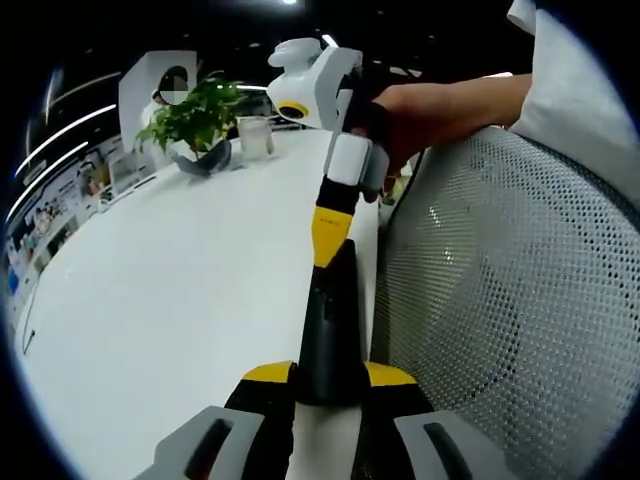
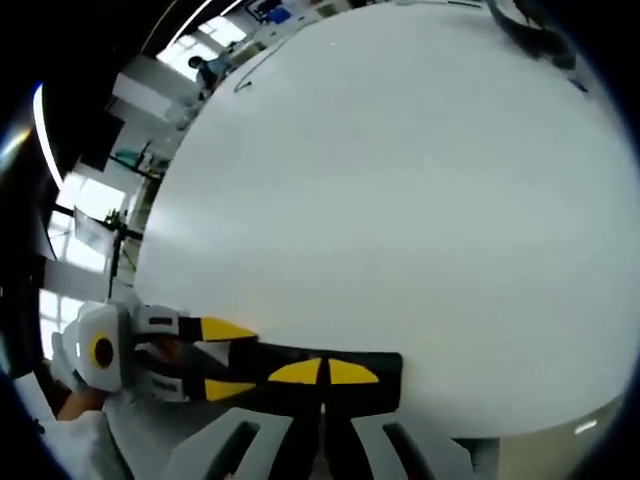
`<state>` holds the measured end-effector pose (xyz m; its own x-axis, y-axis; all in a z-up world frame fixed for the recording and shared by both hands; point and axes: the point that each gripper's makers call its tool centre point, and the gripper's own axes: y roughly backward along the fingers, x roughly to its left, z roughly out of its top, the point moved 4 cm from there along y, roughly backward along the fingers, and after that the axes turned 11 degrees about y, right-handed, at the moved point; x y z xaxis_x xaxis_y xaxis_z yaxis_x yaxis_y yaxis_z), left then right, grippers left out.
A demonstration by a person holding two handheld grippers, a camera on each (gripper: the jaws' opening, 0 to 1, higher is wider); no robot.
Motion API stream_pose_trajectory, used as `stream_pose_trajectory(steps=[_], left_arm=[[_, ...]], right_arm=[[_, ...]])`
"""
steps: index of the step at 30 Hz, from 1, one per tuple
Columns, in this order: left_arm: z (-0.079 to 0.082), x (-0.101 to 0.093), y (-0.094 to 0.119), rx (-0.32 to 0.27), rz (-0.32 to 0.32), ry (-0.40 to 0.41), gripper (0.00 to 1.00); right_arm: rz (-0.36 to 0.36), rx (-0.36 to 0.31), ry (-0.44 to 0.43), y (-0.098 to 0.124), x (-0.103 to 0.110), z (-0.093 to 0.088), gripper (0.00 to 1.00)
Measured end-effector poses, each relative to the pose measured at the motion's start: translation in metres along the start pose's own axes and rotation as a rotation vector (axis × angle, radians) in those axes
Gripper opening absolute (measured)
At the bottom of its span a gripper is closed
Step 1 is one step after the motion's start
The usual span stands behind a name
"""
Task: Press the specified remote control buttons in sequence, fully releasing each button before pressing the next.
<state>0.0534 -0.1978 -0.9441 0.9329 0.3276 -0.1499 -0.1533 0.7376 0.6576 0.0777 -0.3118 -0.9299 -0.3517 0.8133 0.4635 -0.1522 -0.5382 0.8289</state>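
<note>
Left gripper (image 1: pixel 322 385) jaws clamp the remote (image 1: pixel 330 330); right gripper (image 2: pixel 322 372) jaws together on it. Left gripper view adds plant (image 1: pixel 200 120), mesh chair (image 1: pixel 500 300); white bench (image 2: pixel 400 200); no legible writing

Remote control: dark, slim bar.
Remote control (image 1: pixel 330 330) lies flat at the white worktop (image 1: pixel 170 290) edge, lengthwise, clamped at one end; also seen (image 2: pixel 330 375).

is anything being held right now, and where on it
Yes: the dark remote control is clamped at its near end by the left gripper, over the white table. The right gripper is closed on its far end.
</note>
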Motion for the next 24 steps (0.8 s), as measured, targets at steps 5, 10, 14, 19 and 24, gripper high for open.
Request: stream_pose_trajectory(steps=[5, 10, 14, 19, 24], left_arm=[[0.0, 0.0, 0.0, 0.0, 0.0, 0.001, 0.24], [0.0, 0.0, 0.0, 0.0, 0.0, 0.0, 0.25], [0.0, 0.0, 0.0, -0.001, 0.0, 0.0, 0.25], [0.0, 0.0, 0.0, -0.001, 0.0, 0.001, 0.25], [0.0, 0.0, 0.0, -0.002, 0.0, 0.001, 0.25]], right_arm=[[0.01, 0.025, 0.005, 0.0, 0.004, -0.002, 0.0], [0.038, 0.023, -0.022, 0.002, 0.005, -0.002, 0.0], [0.061, 0.044, -0.034, 0.001, 0.009, -0.004, 0.0], [0.042, 0.064, -0.001, -0.002, 0.008, -0.006, 0.0], [0.013, 0.076, 0.071, -0.003, 0.011, -0.007, 0.0]])
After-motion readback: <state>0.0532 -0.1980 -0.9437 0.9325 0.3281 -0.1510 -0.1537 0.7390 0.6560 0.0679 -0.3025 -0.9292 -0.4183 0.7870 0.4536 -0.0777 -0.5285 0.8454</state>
